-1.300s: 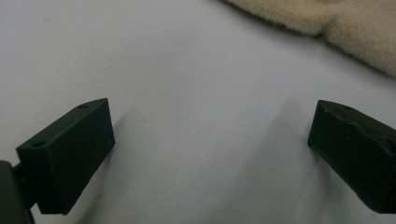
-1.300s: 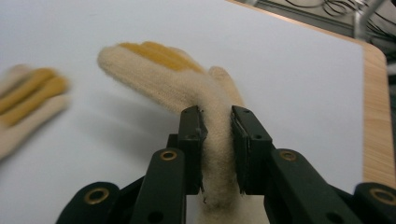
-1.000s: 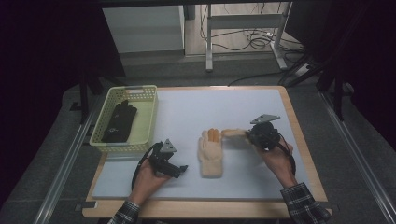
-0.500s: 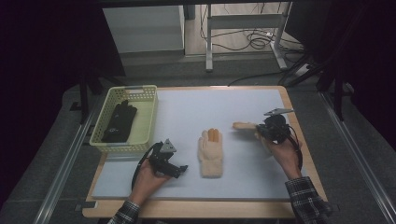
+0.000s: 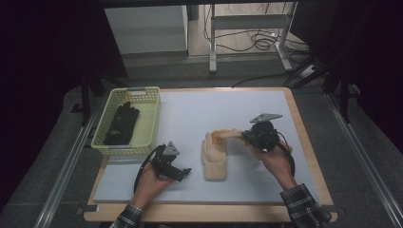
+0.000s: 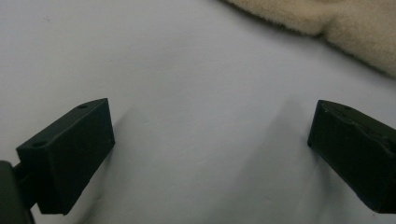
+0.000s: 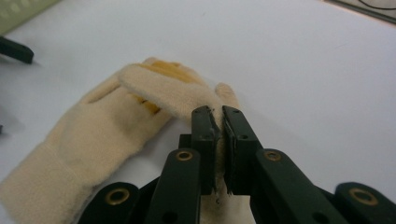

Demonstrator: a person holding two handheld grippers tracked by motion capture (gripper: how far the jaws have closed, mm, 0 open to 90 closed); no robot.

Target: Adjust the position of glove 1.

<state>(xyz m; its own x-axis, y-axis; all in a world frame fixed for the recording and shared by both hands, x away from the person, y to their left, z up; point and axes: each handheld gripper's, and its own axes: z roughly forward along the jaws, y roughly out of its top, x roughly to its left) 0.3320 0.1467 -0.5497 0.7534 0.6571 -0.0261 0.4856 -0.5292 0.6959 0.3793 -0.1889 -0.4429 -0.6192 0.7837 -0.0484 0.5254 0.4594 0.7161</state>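
While one cream knit glove (image 5: 215,159) lies flat near the tabletop's front edge, the right gripper (image 7: 219,122), jaws pinched tight on a second cream glove (image 7: 168,91), drapes it over the first, apparently mid-pairing, and the left gripper (image 5: 183,172) rests wide open, empty.

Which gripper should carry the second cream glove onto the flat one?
Right. The right gripper is already shut on the lifted cream glove over the flat cream glove. The left gripper is open on bare mat, holding nothing.
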